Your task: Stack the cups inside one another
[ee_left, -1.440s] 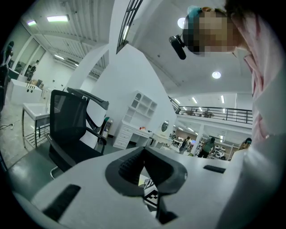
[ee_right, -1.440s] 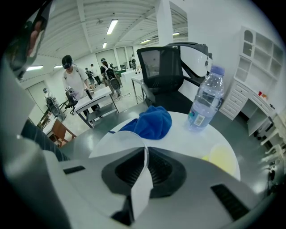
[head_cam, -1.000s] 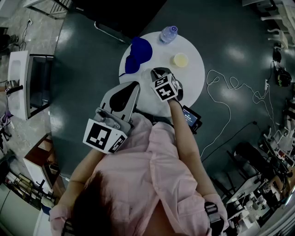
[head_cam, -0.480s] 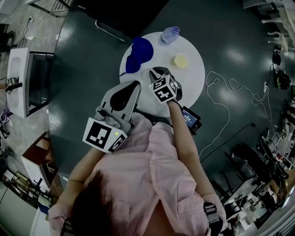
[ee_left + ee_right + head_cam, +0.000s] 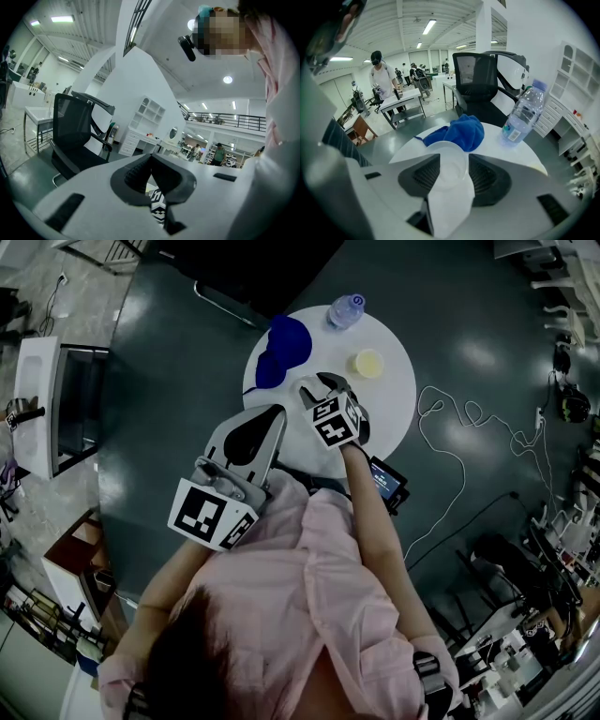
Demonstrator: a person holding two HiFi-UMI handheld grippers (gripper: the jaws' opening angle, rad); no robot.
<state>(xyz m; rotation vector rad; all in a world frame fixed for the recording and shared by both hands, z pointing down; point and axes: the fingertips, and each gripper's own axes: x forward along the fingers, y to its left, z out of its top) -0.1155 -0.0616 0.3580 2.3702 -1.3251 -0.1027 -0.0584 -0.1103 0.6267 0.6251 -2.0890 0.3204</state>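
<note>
Round white table (image 5: 394,399) on a dark floor, and the right gripper (image 5: 322,387) tilts down over it. Its jaws have just been opening and now stand wide, the clear cup (image 5: 446,161) between them, pads not squeezing. The left gripper (image 5: 151,159) hangs back, clenched on nothing. My call: close softly mid-wall, keep it upright, then lower it straight into the pale yellow cup (image 5: 367,362). Count: 2 cups, 1 blue cloth (image 5: 459,132), 1 water bottle (image 5: 524,115)

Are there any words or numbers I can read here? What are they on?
No text can be read.
Water bottle label: print too blurred to read.
Left marker cube and right marker cube: only black-and-white squares, no letters.
Small blue screen: too small to read.
</note>
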